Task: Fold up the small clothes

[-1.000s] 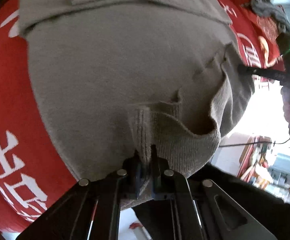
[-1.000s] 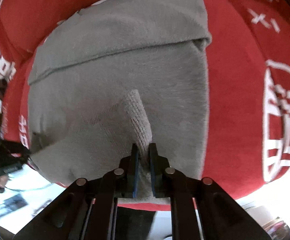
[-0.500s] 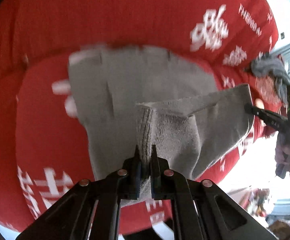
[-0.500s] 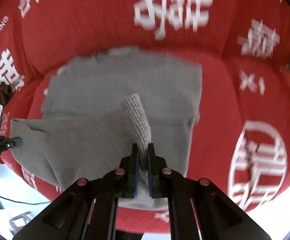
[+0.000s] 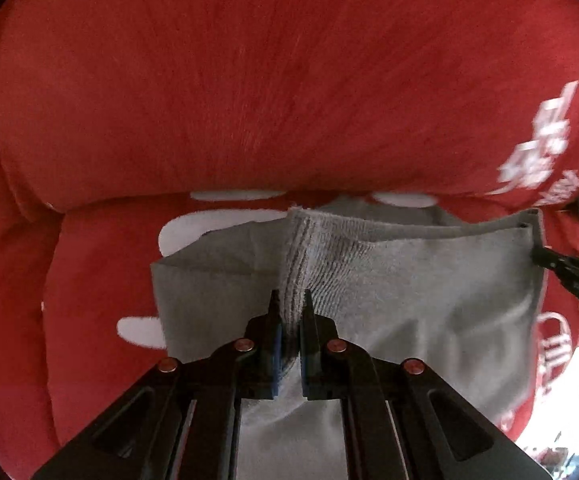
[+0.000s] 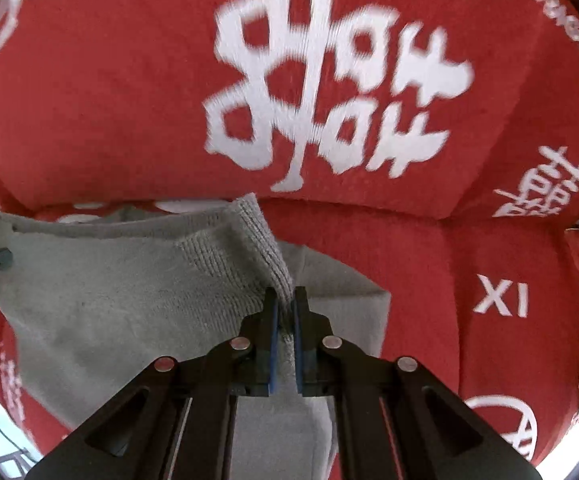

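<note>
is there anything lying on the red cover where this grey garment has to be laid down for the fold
Nothing visible. Both grippers, left gripper and right gripper, pinch the grey garment's ribbed edge, and the red cover beyond it shows only its white print.

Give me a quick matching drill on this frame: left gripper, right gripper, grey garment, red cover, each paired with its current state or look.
Things:
1. left gripper
2. right gripper
3. grey garment
4. red cover

States:
A. printed with white characters, lying under everything
B. held up by its ribbed edge at two points, its lower part draped on the cover
C. shut on the ribbed edge, with the other gripper's tip showing at the right of its view
D. shut on the ribbed edge, with the other gripper's tip showing at the left of its view

Pairs: 1-C, 2-D, 3-B, 4-A
</note>
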The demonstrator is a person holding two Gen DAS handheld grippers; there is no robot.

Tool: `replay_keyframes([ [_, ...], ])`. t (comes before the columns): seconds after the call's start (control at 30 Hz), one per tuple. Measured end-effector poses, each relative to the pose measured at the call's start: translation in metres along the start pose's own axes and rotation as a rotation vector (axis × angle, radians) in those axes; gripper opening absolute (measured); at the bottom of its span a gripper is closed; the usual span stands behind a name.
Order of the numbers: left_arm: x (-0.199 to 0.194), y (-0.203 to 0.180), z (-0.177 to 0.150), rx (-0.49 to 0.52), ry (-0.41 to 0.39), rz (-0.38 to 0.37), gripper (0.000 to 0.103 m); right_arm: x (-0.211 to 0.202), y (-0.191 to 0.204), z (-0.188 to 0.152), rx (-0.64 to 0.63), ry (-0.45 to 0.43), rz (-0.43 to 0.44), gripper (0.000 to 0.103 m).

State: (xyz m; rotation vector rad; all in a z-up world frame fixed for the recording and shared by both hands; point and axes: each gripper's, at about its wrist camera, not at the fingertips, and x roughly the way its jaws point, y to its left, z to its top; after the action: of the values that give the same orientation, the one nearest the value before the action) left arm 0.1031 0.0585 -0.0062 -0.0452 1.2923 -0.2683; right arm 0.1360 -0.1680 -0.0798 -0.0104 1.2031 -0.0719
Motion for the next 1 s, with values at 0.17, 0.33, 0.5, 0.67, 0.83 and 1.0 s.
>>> replay_keyframes([
  [0.17,0.036,0.002,0.004,0.004,0.043,0.051,0.008,0.043,-0.008,0.001,0.046,0.071,0.005,0.006],
  [0.33,0.049,0.011,0.004,-0.028,0.054,0.14,0.008,0.068,-0.02,-0.002,0.12,0.116,0.031,0.007],
  [0.5,0.043,0.023,0.005,-0.062,0.057,0.22,0.008,0.066,-0.041,-0.003,0.203,0.134,0.018,0.035],
  [0.67,0.019,0.04,-0.004,-0.113,0.058,0.218,0.008,0.052,-0.07,-0.007,0.304,0.141,-0.053,0.035],
  [0.83,0.003,0.049,-0.032,-0.17,0.096,0.121,0.008,0.031,-0.086,-0.028,0.405,0.143,0.062,0.035],
  [1.0,-0.003,0.051,-0.073,-0.246,0.17,0.013,0.008,0.006,-0.084,-0.07,0.483,0.149,0.178,0.035],
])
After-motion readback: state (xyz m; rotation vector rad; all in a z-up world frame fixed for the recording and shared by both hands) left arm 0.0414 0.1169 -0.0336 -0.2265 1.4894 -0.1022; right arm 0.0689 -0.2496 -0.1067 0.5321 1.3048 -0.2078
